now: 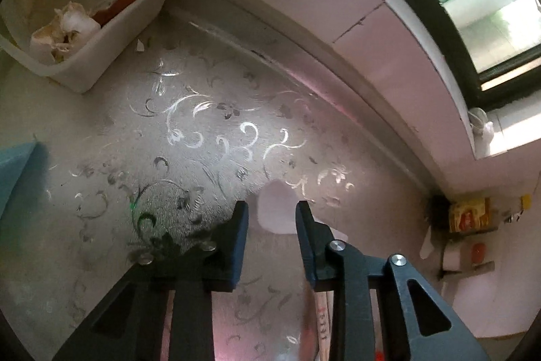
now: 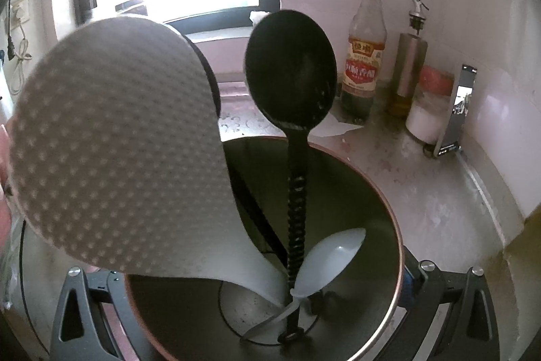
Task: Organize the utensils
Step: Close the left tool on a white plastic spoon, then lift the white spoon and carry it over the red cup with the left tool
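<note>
Jaws on my left claw are standing partly apart above the patterned counter, gripping nothing; a white spoon is lying on the counter in the gap beyond the tips, and I cannot tell whether it is touching them. Chopsticks are showing under the right finger, near the bottom edge. Ahead I am seeing plenty of bare counter out to the wall strip; a white tub is sitting well off at the far left corner, and a blue edge is cutting in from the left.

My right claw is clamping the pot, one finger on each side of its rim. Inside, a dotted rice paddle, a black ladle and a pale spoon are leaning together. To the right, a vinegar bottle and an oil dispenser are standing by the wall, apart from the pot.
</note>
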The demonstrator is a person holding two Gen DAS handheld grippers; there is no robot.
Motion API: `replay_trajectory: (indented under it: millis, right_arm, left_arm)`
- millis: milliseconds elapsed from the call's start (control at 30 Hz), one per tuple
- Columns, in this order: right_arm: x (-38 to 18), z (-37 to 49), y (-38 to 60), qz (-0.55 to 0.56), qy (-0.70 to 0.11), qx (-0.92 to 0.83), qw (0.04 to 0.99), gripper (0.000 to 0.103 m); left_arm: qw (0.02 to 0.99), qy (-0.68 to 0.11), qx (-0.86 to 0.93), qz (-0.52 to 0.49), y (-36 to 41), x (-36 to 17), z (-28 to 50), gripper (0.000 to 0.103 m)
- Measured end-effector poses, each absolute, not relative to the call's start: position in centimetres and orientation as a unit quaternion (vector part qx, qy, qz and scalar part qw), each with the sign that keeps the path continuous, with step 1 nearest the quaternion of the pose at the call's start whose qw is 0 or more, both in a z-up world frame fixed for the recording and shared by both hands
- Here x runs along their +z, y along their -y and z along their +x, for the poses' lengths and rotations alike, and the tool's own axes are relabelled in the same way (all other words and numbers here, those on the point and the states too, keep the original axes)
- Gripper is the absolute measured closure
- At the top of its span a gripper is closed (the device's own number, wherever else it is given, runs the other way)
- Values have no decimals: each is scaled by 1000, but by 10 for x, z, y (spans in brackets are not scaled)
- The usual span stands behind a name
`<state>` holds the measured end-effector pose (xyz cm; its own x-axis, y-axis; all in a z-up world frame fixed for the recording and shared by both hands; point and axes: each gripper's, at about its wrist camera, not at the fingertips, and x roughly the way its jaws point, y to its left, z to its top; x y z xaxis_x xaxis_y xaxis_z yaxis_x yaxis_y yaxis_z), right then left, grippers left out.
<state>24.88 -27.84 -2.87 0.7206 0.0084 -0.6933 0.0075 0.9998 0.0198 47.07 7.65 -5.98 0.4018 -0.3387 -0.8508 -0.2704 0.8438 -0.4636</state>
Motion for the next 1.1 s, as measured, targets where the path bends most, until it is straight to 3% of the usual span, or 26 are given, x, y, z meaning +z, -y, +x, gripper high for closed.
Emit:
replay_trajectory:
  millis: [367, 633, 1100]
  right_arm:
    - [-31, 249, 277, 13, -378, 5, 926, 0]
    - [-29, 245, 277, 14, -379, 6, 925, 0]
    - [-28, 233, 277, 25, -376, 5, 926, 0]
  left_arm:
    - [785, -554, -14, -276, -69, -78, 491, 98]
    - [799, -530, -11, -285, -71, -77, 486, 99]
    - [866, -431, -34, -252, -54, 9, 421, 99]
